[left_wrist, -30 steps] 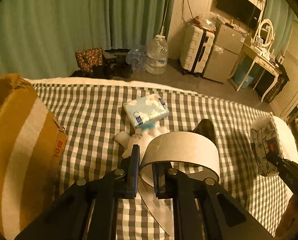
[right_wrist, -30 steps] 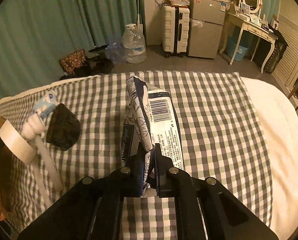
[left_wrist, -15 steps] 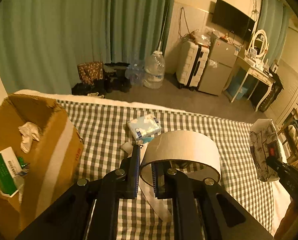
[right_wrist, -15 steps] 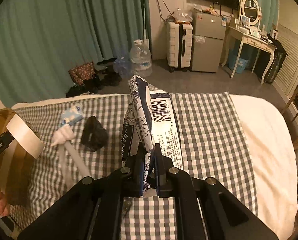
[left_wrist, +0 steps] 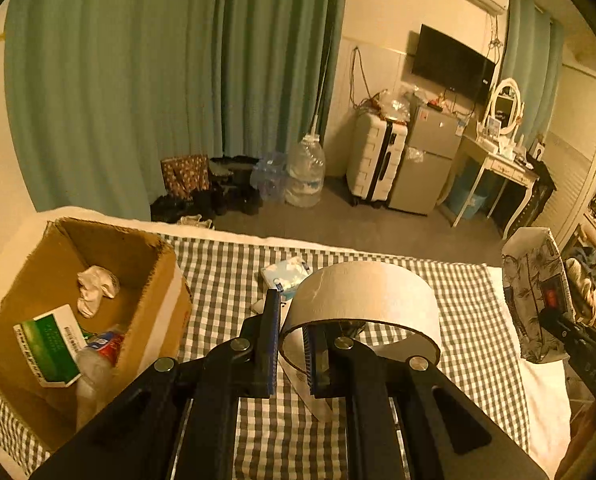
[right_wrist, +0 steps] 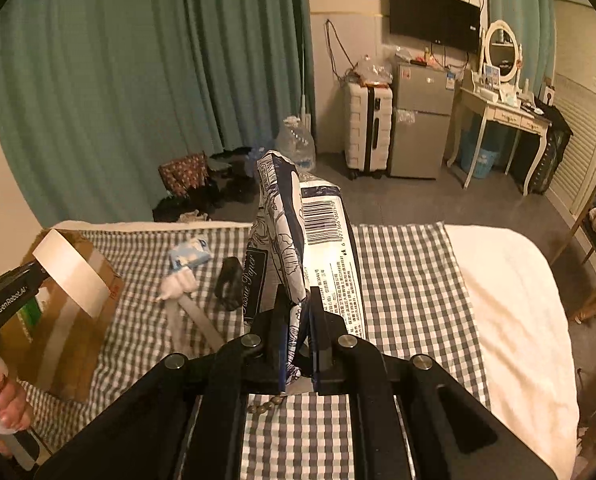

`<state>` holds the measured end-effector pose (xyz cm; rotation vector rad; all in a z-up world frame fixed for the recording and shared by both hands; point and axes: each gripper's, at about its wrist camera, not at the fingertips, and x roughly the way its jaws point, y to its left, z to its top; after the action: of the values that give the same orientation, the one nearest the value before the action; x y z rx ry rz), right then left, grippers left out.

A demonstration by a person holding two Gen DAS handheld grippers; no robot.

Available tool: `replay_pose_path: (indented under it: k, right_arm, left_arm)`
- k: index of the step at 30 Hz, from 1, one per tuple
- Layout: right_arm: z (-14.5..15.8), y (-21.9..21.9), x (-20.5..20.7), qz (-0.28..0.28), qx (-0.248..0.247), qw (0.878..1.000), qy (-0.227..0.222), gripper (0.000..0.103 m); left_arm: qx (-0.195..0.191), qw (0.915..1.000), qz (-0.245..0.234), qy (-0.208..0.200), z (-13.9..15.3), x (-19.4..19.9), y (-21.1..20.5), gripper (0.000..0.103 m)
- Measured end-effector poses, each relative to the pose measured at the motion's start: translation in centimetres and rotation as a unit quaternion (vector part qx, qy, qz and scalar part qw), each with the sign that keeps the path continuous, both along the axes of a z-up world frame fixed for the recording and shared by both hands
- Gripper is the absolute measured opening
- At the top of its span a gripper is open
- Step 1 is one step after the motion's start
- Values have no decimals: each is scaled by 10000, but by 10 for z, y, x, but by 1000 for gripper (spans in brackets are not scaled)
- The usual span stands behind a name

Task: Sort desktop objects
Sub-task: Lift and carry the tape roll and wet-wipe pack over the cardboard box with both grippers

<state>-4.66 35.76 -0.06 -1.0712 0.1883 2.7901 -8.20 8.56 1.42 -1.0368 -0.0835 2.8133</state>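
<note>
My left gripper point(left_wrist: 292, 330) is shut on the wall of a wide roll of tape point(left_wrist: 363, 294), held in the air over the checked cloth. A loose strip of it hangs down point(left_wrist: 309, 392). My right gripper point(right_wrist: 298, 322) is shut on the edge of a blue and white tissue pack point(right_wrist: 317, 248), also lifted; that pack point(left_wrist: 535, 292) shows at the right of the left wrist view. To the left stands an open cardboard box point(left_wrist: 150, 280) holding a crumpled white rag, a green and white carton and a plastic bottle.
On the cloth lie a small blue tissue packet point(right_wrist: 190, 254), a white wad point(right_wrist: 178, 282) and a dark object point(right_wrist: 230, 280). Beyond the bed are curtains, a water jug point(left_wrist: 305, 172), a suitcase, a small fridge and a dressing table. A hand point(right_wrist: 2, 396) grips the left tool.
Both grippers have risen with their loads, so the cloth and its items look smaller. The box's open inside has come into the left wrist view.
</note>
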Motion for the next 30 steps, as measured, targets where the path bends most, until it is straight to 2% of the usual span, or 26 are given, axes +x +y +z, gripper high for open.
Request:
replay_pose_path:
  k: [14,30]
  right_arm:
    - [46,-30,57,85,25,9985,543,7]
    - [68,-62,74,267,29,9964,810,8]
  left_arm:
    - [-14,9994,-46,350,38,54,-19,11]
    - [-76,9982,88,591,58,80,-53,11]
